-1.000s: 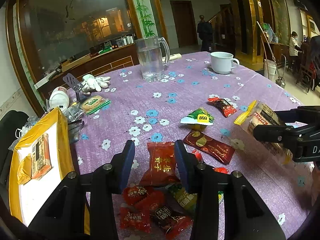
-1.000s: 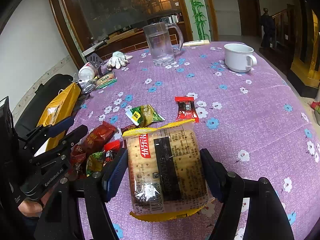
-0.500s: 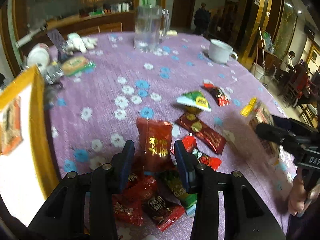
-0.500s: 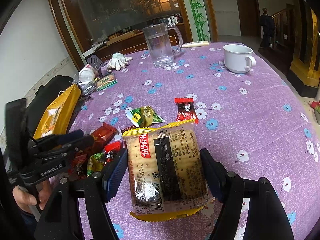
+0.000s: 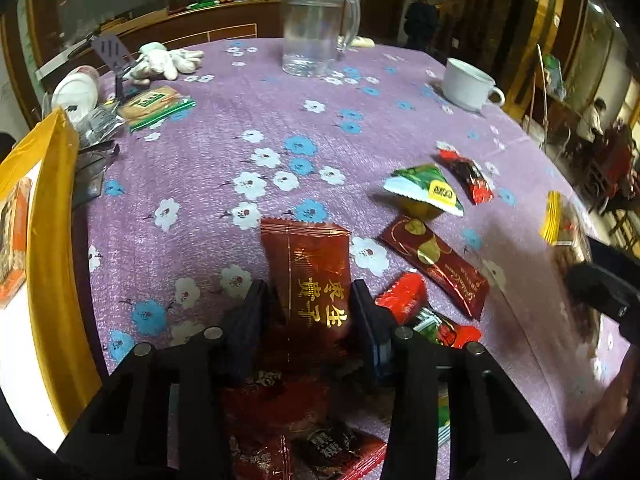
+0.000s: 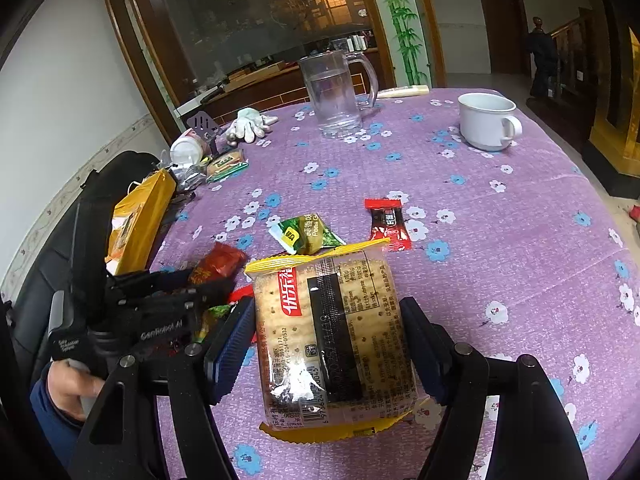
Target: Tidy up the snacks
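My left gripper hangs low over a heap of red and green snack packets on the purple flowered tablecloth. A dark red packet with gold characters lies between its fingers. The jaws are closing and the pads stand close beside its edges. My right gripper is shut on a large cracker packet with yellow ends, held above the cloth. A green pea packet, a small red candy and a long dark red packet lie loose nearby.
A yellow-walled box holding a packet stands at the left table edge. At the far side are a glass mug, a white cup, white gloves and a green biscuit packet. A hand holds the left gripper.
The left gripper has dropped and tipped further down over the heap, so the dark red packet now fills the gap between its fingers. The right gripper with the crackers has stayed still.
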### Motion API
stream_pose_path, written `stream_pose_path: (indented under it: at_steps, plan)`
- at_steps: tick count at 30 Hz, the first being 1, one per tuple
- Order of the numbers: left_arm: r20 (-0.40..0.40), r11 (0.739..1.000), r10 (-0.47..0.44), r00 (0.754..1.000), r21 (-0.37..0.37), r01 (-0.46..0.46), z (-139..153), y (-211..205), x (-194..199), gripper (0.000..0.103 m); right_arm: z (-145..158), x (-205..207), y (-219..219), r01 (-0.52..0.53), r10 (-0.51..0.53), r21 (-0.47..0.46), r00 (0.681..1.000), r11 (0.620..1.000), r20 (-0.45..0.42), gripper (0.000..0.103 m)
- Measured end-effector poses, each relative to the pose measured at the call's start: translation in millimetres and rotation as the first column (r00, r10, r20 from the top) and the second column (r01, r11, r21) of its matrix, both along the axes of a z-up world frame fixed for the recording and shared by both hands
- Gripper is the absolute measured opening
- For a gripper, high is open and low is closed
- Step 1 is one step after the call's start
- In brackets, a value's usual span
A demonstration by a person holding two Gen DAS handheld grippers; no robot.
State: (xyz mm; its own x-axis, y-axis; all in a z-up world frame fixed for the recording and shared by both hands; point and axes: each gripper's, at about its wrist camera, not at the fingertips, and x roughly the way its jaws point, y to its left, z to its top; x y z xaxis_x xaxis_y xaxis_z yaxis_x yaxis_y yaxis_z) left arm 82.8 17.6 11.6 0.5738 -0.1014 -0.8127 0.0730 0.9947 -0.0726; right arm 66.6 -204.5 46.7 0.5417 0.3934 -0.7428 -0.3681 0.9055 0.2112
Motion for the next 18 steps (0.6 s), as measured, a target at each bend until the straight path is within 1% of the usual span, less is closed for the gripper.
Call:
stream_pose_path:
  at_steps: [5, 9, 14, 18]
  plan:
    - [0.013, 1.0, -0.005, 1.0, -0.025, 0.005, 4, 3, -4, 0.038, 0, 0, 1, 0.001, -0.001, 0.002, 1.0, 1.0, 0.001, 0.073]
    - [0.075, 1.0, -0.004, 0.997, 0.014, 0.003, 12, 0, -9, 0.038, 0, 0, 0, 0.001, -0.001, 0.001, 1.0, 1.0, 0.002, 0.073]
    - [0.118, 1.0, -0.004, 0.993, 0.007, 0.004, 20, 1, -13, 0.038, 0, 0, 1, 0.002, -0.002, 0.002, 1.0, 1.0, 0.002, 0.073]
    - [0.129, 1.0, -0.003, 0.992, 0.008, 0.002, 23, 2, -14, 0.038, 0, 0, 1, 0.001, -0.001, 0.0, 1.0, 1.0, 0.002, 0.073]
